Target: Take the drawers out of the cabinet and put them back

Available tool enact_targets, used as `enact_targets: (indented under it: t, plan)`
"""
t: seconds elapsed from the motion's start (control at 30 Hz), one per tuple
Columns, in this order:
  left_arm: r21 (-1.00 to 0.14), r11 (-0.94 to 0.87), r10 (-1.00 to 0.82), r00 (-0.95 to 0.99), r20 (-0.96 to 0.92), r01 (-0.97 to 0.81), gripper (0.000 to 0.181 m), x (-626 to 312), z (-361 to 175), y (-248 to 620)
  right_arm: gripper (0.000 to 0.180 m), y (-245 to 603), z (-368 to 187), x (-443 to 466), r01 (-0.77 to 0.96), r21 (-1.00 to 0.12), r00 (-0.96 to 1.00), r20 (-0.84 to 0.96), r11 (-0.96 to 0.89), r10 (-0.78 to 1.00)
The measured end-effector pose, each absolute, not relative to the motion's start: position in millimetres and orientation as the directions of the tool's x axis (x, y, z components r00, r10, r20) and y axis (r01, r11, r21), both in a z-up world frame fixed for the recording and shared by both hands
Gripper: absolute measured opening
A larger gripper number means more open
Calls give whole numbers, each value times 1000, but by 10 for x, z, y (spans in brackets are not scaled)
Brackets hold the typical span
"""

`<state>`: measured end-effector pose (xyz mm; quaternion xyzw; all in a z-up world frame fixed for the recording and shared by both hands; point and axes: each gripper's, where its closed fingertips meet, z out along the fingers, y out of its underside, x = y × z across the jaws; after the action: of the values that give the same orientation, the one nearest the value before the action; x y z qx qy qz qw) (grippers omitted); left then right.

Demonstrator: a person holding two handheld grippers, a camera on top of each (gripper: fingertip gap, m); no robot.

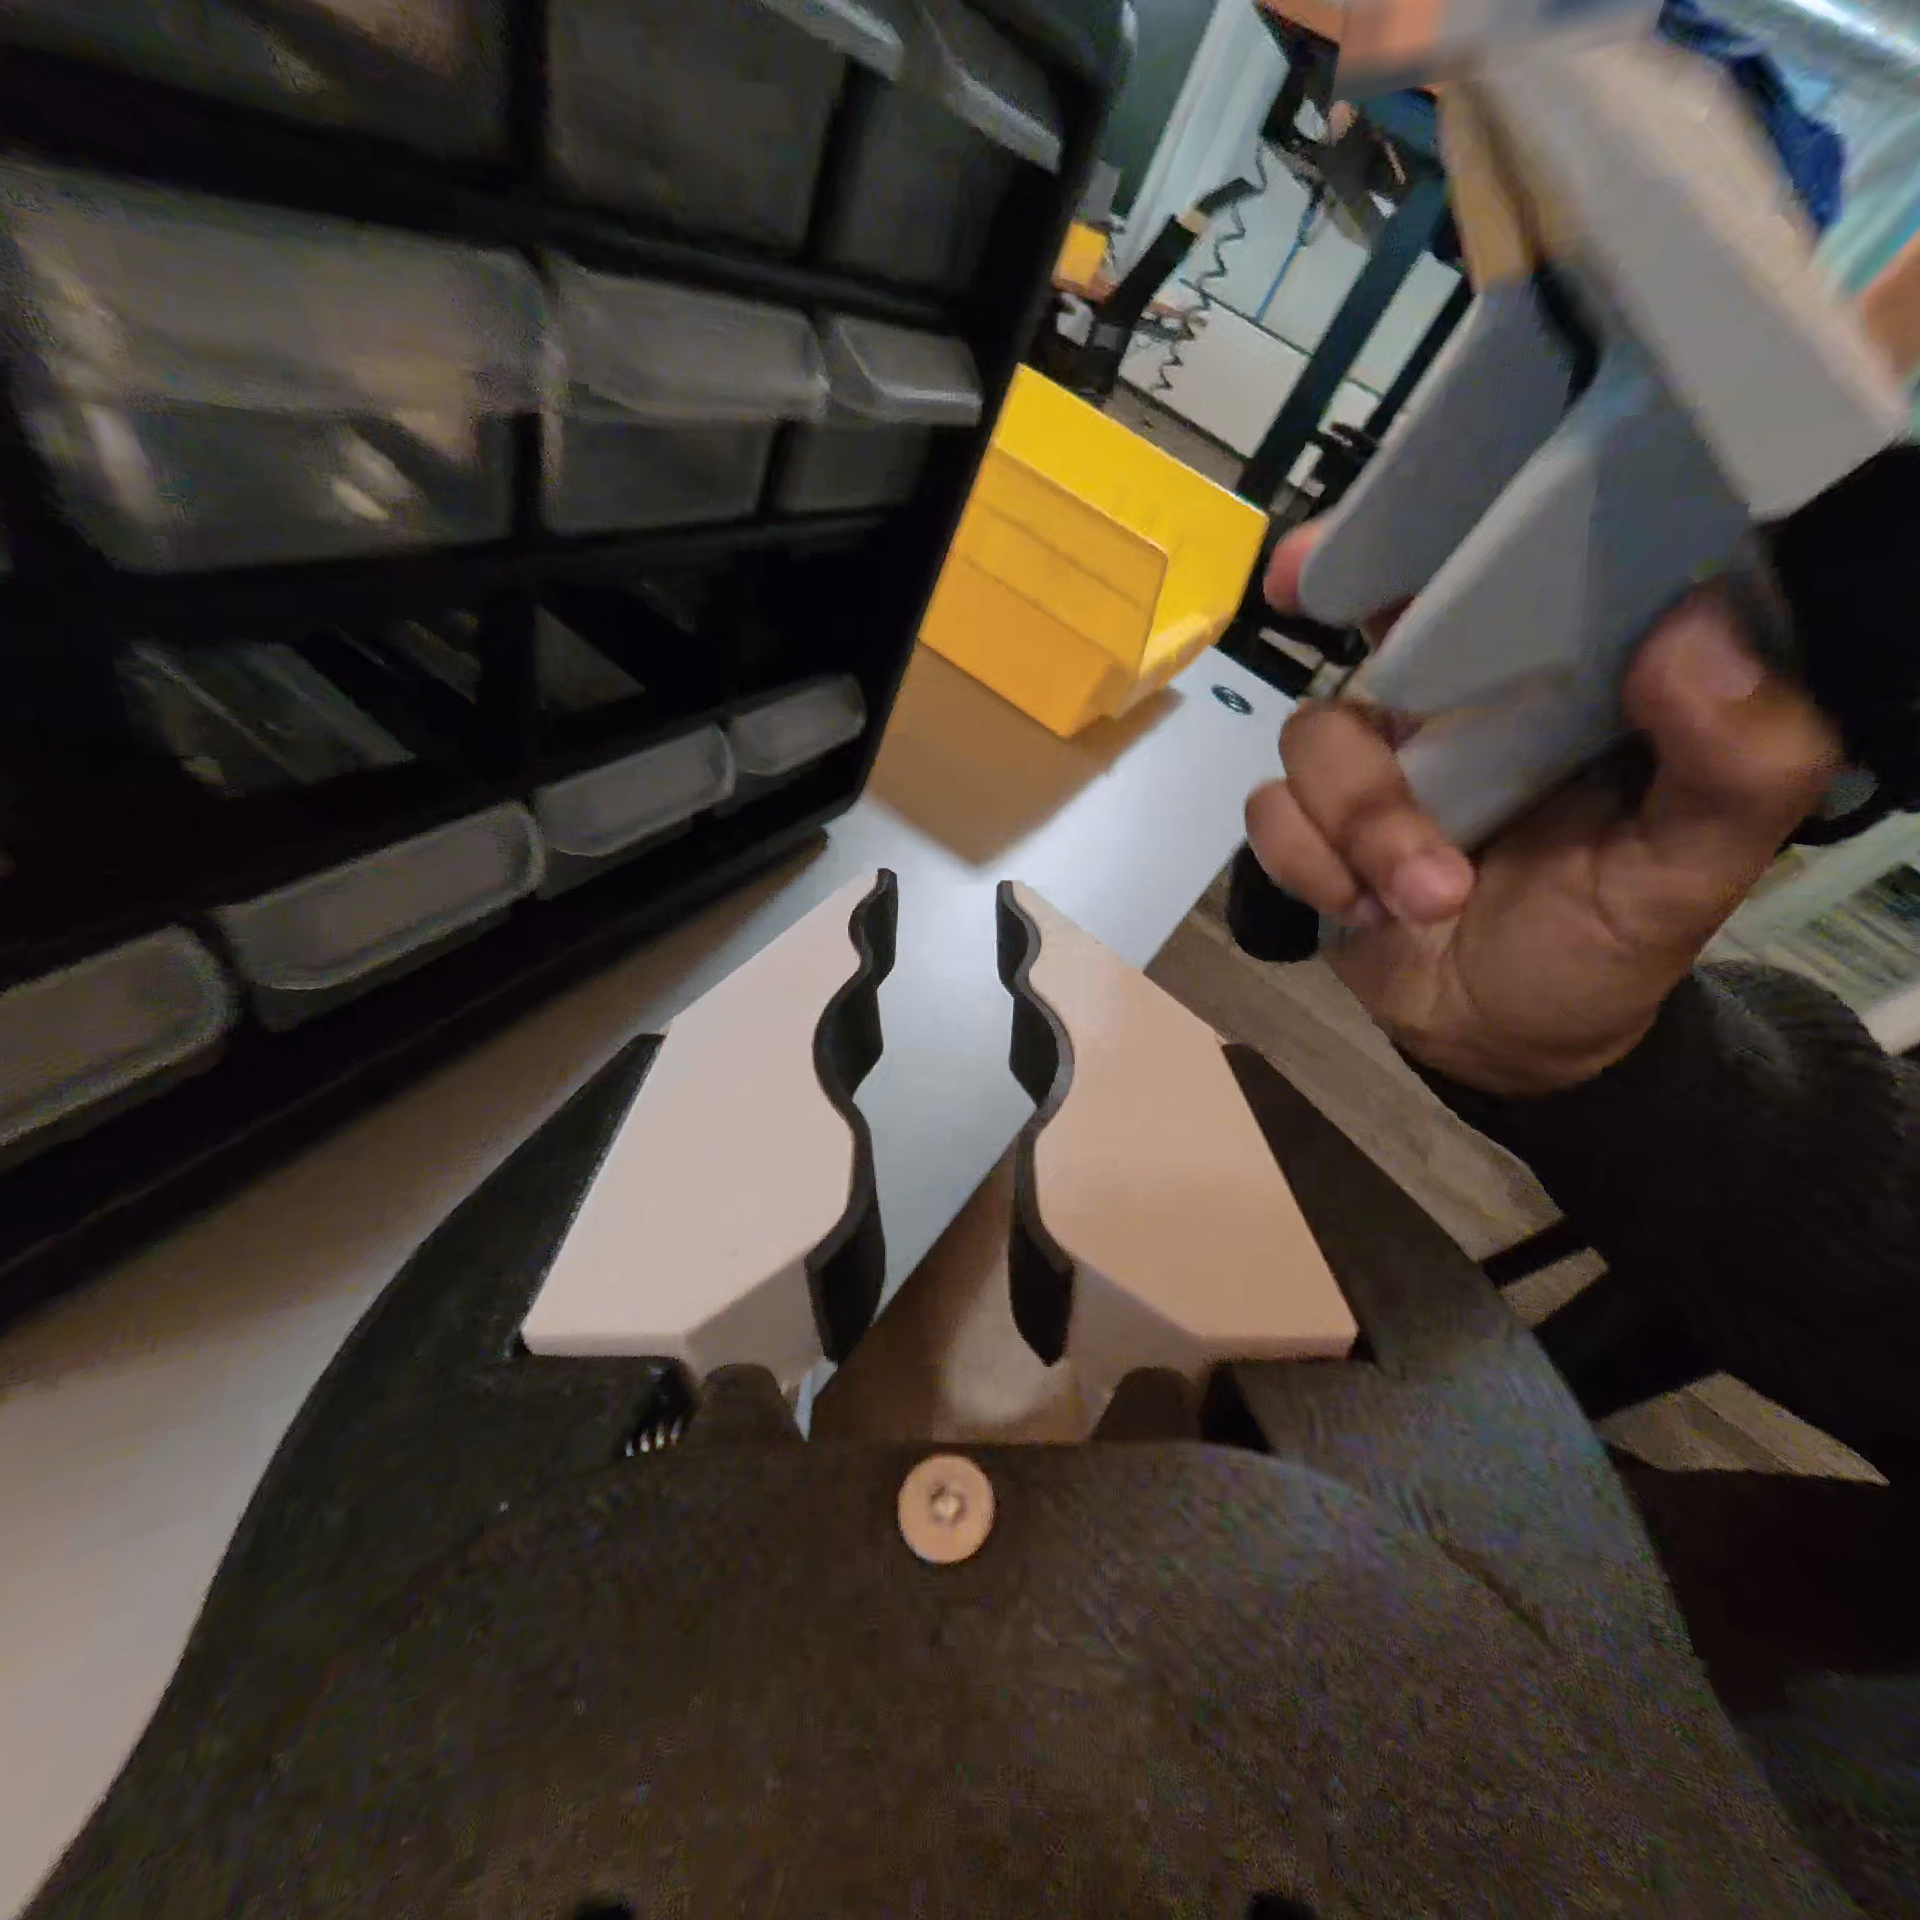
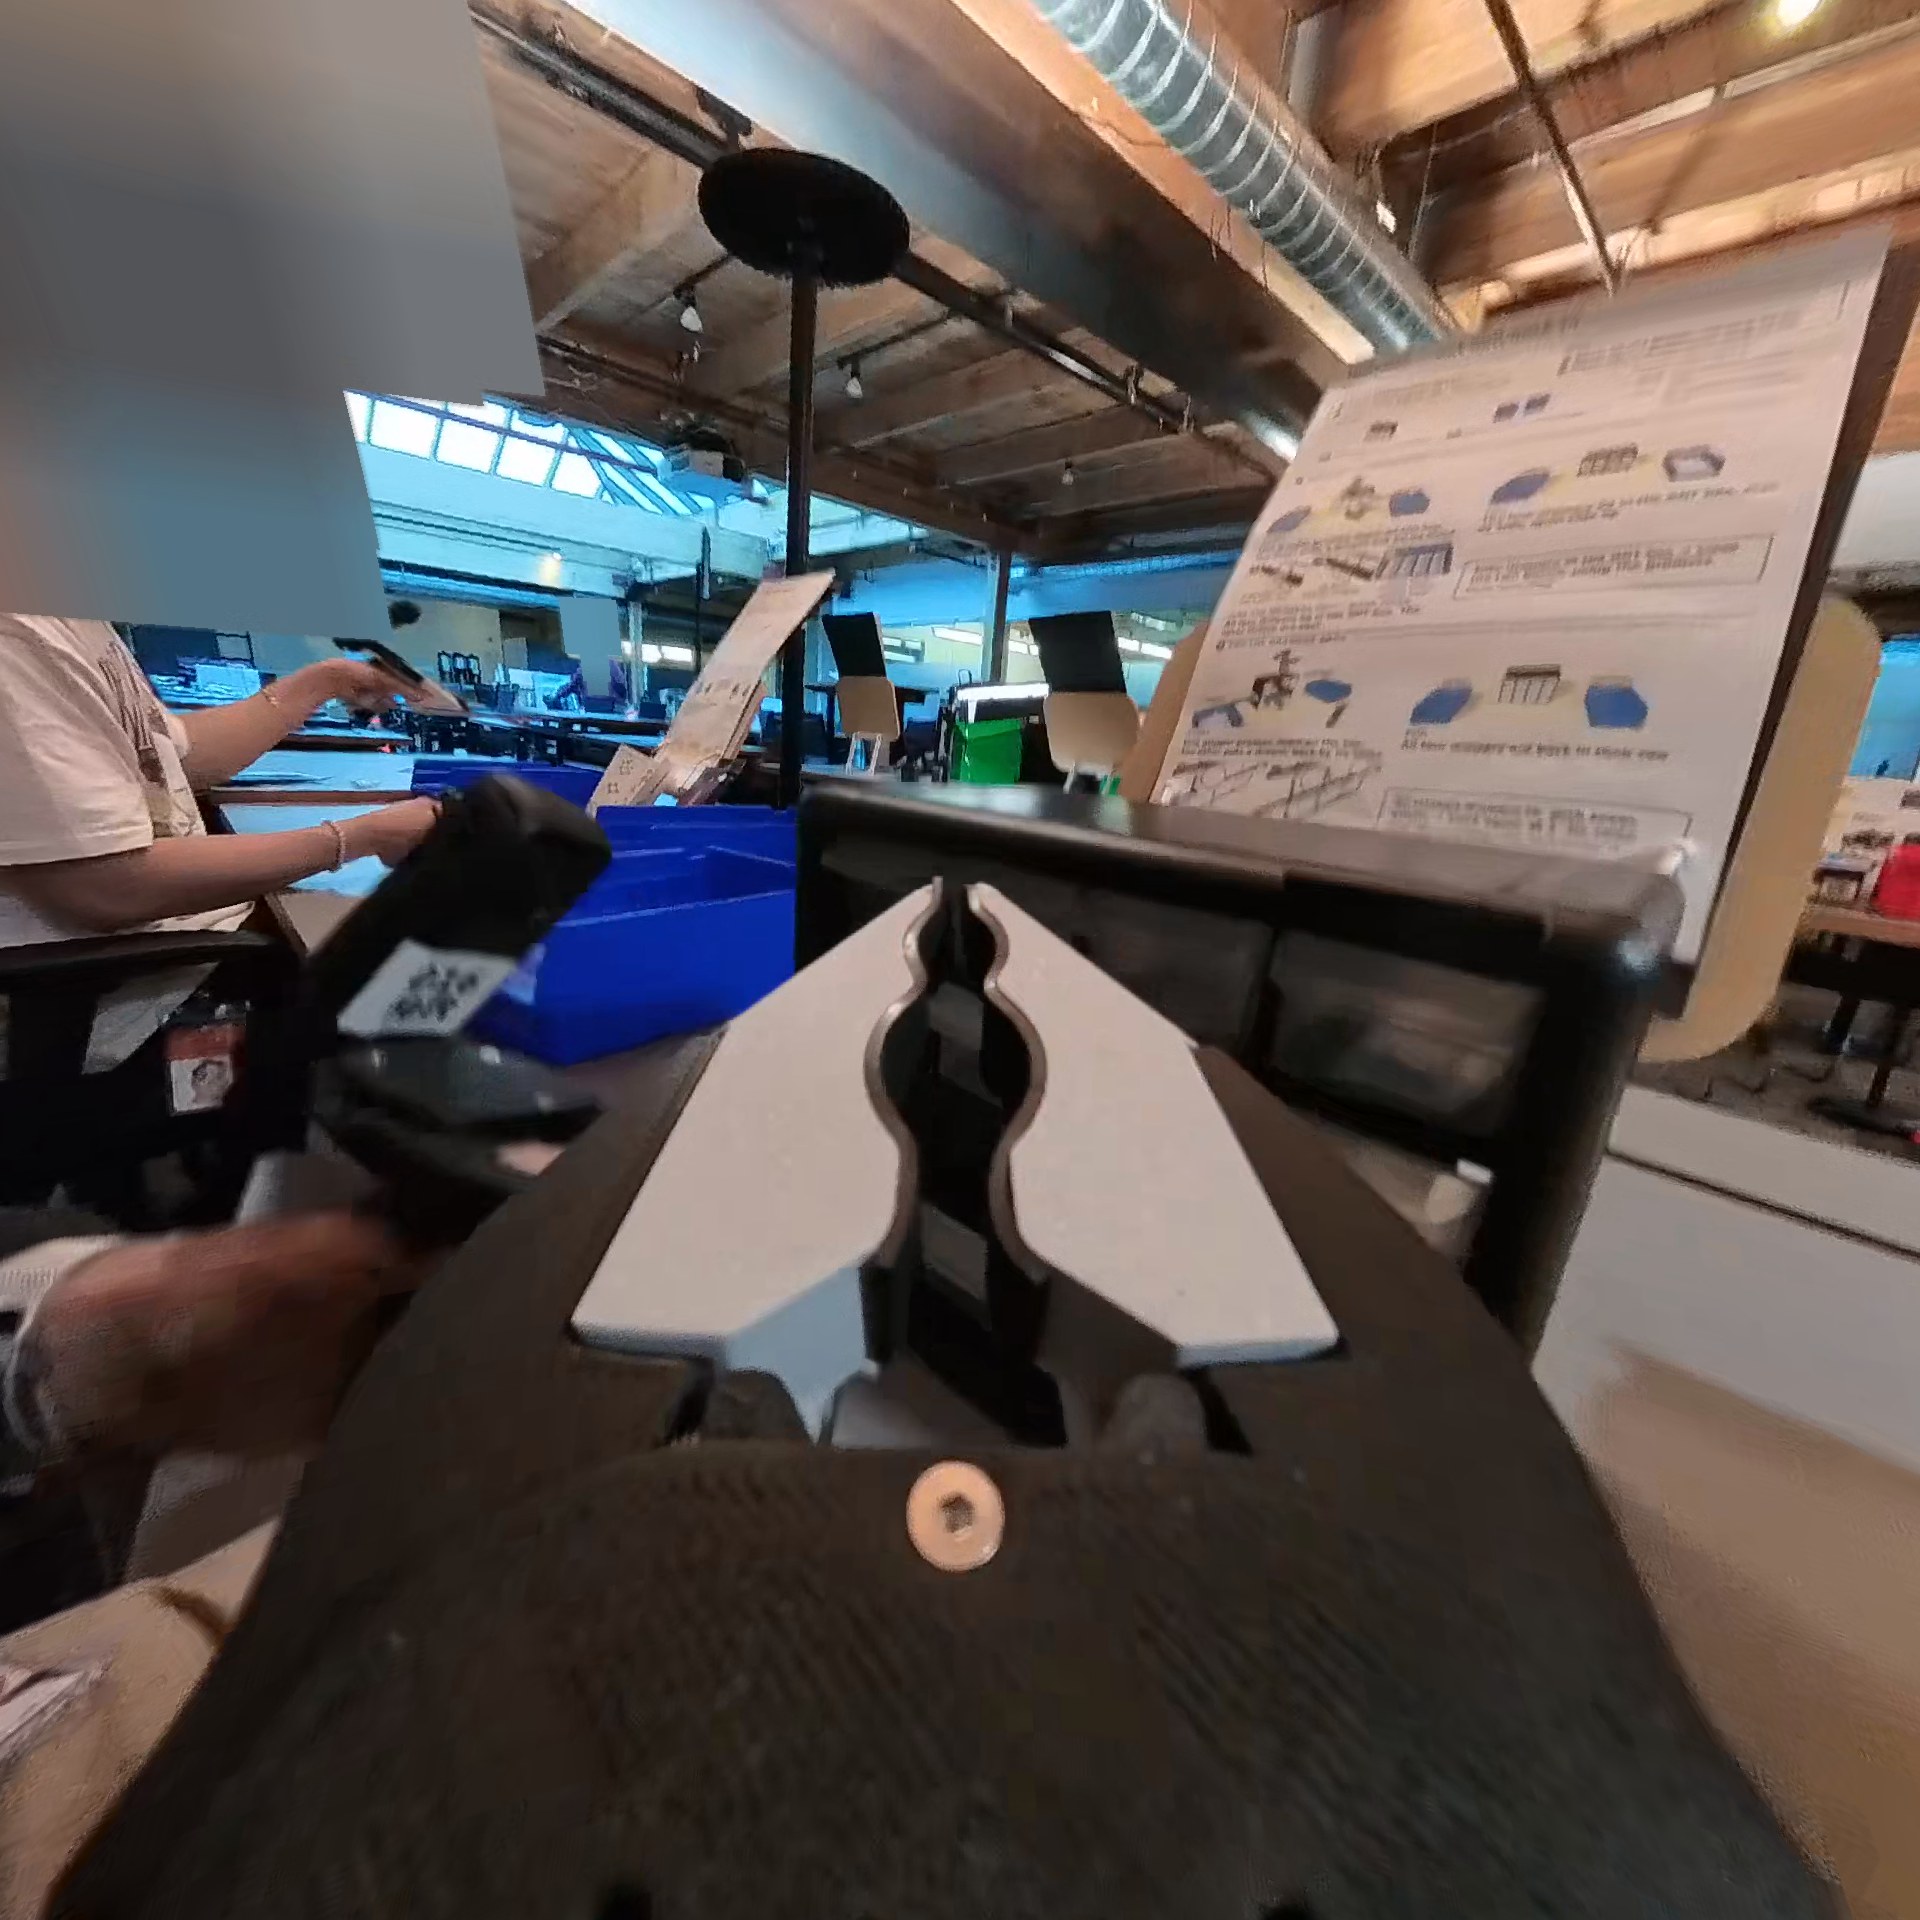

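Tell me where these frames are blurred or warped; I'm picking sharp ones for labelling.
Left wrist view: the cabinet drawers and the right gripper's grey handle are motion-smeared, while the left gripper is sharp. Right wrist view: the right gripper is crisp, the left gripper and the poster are soft. Both views bend straight lines near the edges.

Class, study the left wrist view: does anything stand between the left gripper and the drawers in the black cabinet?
Nothing visible does. The left gripper is open and empty above the bare table, and the cabinet with its clear drawers stands to its left. The yellow bin sits farther back, beside the cabinet, off that path.
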<state>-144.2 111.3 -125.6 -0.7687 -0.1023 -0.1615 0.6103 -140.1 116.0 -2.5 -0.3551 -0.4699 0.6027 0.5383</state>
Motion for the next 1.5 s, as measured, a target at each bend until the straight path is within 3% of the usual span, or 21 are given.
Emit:
enact_targets:
  t: [0.13, 0.23, 0.37, 0.47, 0.6, 0.73, 0.93, 1.07, 1.13, 1.5]
  plan:
    - [-909, -198, -3, 927, 374, 367, 4, -1811, -908, 766, 1, 1338, -364, -1374, -191, -980, -179, -20, -55, 984]
    - [-916, -179, 120, 932, 341, 358, 16, -2320, -611, 162, 0, 1429, -518, -1275, -134, -985, -190, -83, -110, 978]
    - [-910, -317, 572, 819, 41, 266, 33, -3619, -539, -1077, 0, 1502, -618, -1204, -96, -990, -180, -86, -105, 980]
    - [-797, -520, 711, 673, -205, 307, 33, -4489, -712, -1975, 2, 1438, -609, -1257, -83, -983, -238, -139, -163, 961]
    - [-551, -697, 642, 741, -195, 459, 32, -4853, -1352, -2436, 3, 1298, -675, -1311, -34, -982, -290, -170, -187, 942]
    - [-441, -786, 579, 765, -280, 433, 27, -5054, -1668, -2523, 1, 1286, -657, -1314, -45, -985, -278, -146, -165, 949]
    - [-443, -766, 619, 720, -313, 466, 21, -5450, -1575, -2550, 1, 1337, -666, -1319, -39, -973, -279, -207, -226, 938]
    - [-274, -760, 648, 651, -395, 590, 10, -5617, -1694, -2886, 1, 1369, -665, -1312, -41, -972, -268, -211, -230, 940]
    - [-269, -753, 654, 631, -418, 601, 2, -5677, -1707, -2928, 1, 1372, -671, -1314, -39, -973, -265, -208, -226, 942]
    - [-261, -702, 709, 614, -348, 663, 0, -5763, -1824, -2902, 1, 1412, -719, -1339, -18, -970, -250, -231, -243, 940]
